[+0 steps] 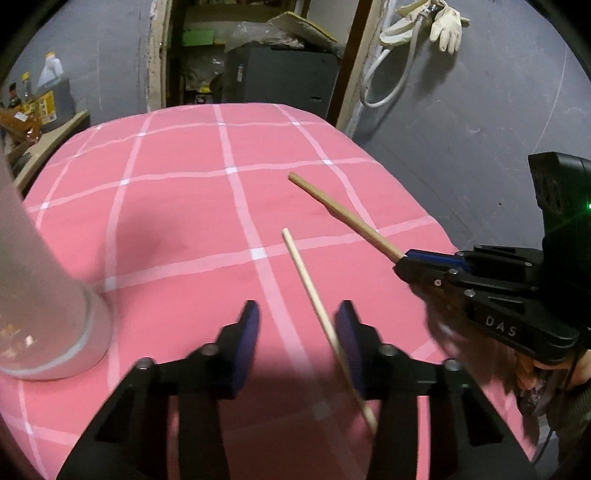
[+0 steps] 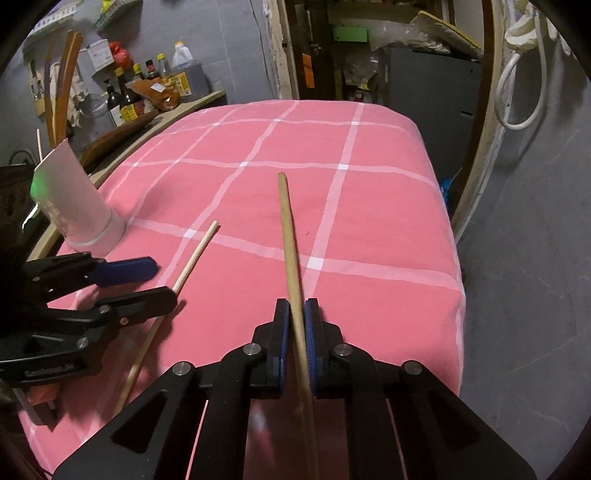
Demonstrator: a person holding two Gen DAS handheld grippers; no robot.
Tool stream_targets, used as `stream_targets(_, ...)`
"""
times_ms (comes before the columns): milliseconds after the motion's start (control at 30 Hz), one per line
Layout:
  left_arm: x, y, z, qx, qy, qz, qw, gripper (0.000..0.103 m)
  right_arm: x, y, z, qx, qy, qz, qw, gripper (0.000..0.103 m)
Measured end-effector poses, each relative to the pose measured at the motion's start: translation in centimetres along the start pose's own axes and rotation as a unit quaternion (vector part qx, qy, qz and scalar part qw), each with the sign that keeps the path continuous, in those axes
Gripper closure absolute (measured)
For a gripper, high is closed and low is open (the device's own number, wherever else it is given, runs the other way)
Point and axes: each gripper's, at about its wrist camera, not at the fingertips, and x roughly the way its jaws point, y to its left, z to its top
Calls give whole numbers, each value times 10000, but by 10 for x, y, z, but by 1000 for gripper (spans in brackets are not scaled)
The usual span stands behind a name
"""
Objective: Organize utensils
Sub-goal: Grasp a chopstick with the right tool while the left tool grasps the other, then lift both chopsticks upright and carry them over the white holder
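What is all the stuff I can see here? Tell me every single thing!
Thick wooden stick: one, tan, clamped in the right gripper, pointing out over the cloth.
Thin wooden stick: one, pale, between the left gripper's fingers, against one pad.
Cup: one, frosted white, standing on the cloth at its left side.
Tablecloth: one, pink with white lines, covering the table.
Bottles: several, dark and clear, on a shelf behind the table.
Glove: one, cream, hanging on the grey wall.
Hose: one, white, looped on the wall.
Left gripper: one, black with blue pads, not closed on the thin stick.
Right gripper: one, black with blue pads, shut.
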Motion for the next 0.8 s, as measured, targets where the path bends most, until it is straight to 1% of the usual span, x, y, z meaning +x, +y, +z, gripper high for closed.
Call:
stream_targets(133, 6, -1, 7, -51, 70, -77, 9999, 82, 9, -2, 13, -13, 154, 77, 9999, 93)
stream_targets(233, 11, -1, 12, -113, 144, -146, 9997, 84, 19, -3, 27, -8, 290, 135, 9995, 91)
stream_targets(300, 12, -1, 14, -164, 193, -167, 9995, 87, 28, -2, 38, -40, 433, 182, 9989, 87)
stream_targets(333, 12, -1, 15, -185, 209, -171, 9995, 89, 31, -1, 40, -41, 468, 198, 9987, 83)
stream_targets(433, 15, 2, 18, -284, 294, -124, 9991, 96, 38, 2, 50, -79, 590, 158, 9981, 83)
stream_targets(467, 15, 3, 19, -346, 322, -118, 9988, 96, 39, 3, 52, -97, 617, 131, 9980, 84)
stream_targets(500, 16, 3, 20, -391, 341, -120, 9986, 96, 39, 4, 53, -95, 639, 150, 9978, 89)
stream_targets(533, 16, 4, 21, -434, 364, -109, 9983, 97, 40, 3, 53, -77, 653, 161, 9977, 96)
stream_targets(600, 15, 4, 21, -485, 361, -95, 9981, 100, 37, -1, 52, 56, 617, 211, 9979, 97)
stream_targets(667, 12, 4, 20, -486, 357, -156, 9981, 101, 34, -2, 49, 153, 537, 282, 9980, 97)
stream_targets(767, 8, 3, 16, -494, 329, -179, 9981, 101, 24, 0, 42, 251, 358, 386, 9983, 97)
stream_targets(800, 5, 3, 15, -498, 300, -199, 9981, 101, 17, 1, 39, 312, 219, 448, 9983, 97)
